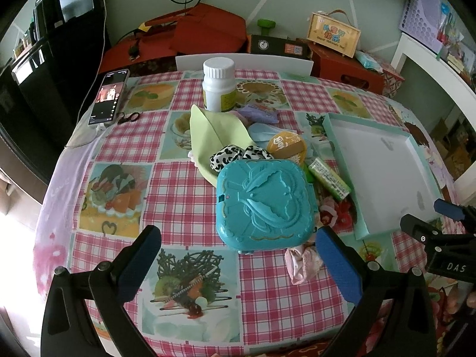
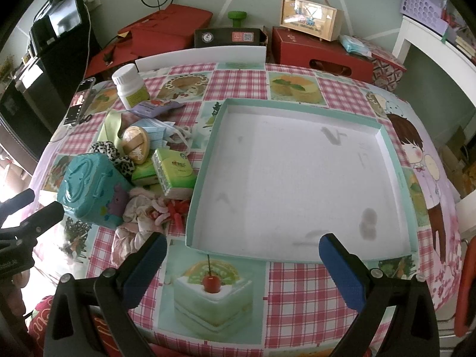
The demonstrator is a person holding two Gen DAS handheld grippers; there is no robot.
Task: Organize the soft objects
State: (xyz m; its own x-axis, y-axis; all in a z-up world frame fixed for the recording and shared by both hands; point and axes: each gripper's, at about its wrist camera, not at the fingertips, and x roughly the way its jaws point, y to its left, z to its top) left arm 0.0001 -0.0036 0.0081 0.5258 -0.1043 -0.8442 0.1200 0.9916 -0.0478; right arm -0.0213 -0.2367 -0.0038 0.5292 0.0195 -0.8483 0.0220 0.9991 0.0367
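Note:
A pile of items lies left of an empty teal-rimmed tray [image 2: 297, 178]. Soft things in it are a pink cloth [image 2: 142, 208], a leopard-print scrunchie [image 2: 113, 151], a light green cloth [image 1: 214, 134], a face mask [image 2: 160, 131] and green tissue packs [image 2: 174, 172]. A teal plastic box [image 1: 263, 205] sits on top of the pink cloth [image 1: 300, 260]. My left gripper [image 1: 238, 255] is open, low over the table just in front of the box. My right gripper [image 2: 244, 255] is open and holds nothing, in front of the tray's near rim.
A white bottle [image 1: 218, 84], a purple packet [image 2: 151, 107] and a round orange item [image 1: 287, 145] share the pile. A phone [image 1: 108, 98] and small scissors [image 1: 128, 117] lie far left. Red boxes [image 2: 321, 50] and a chair back [image 2: 202, 55] stand beyond the table.

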